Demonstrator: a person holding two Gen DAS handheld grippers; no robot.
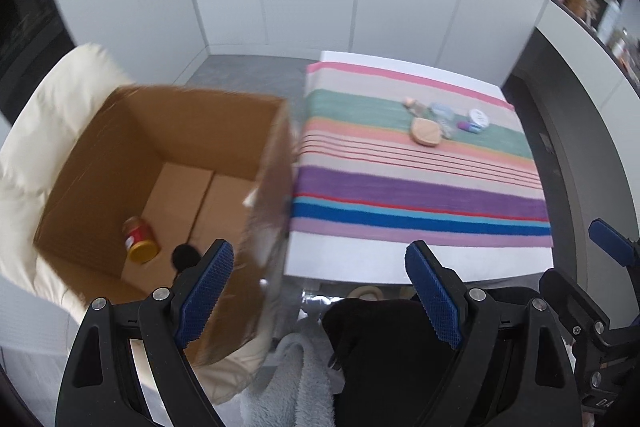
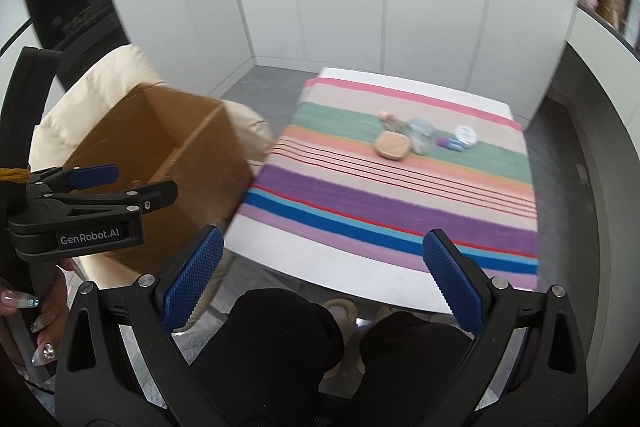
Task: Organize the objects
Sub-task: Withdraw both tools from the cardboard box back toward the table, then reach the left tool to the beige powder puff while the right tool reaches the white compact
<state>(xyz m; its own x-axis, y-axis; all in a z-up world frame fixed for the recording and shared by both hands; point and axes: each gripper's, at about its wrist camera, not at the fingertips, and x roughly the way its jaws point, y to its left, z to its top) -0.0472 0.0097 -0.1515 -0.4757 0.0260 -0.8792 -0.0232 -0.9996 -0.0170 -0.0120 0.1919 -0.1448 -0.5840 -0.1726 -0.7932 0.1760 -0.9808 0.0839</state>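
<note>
Jaws: your left gripper [image 1: 320, 279] and right gripper [image 2: 322, 273] gape wide, empty | step: between picks (jar [image 1: 139, 239] lies in the cardboard box [image 1: 100, 155]) | next: reach the blurred cluster, perhaps toiletries [image 2: 424, 139], on the striped cloth [image 2: 400, 195].

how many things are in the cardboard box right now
2: a jar with a yellow lid lying on the cardboard box floor, and a small black object beside it. The near wall may hide more.
</note>
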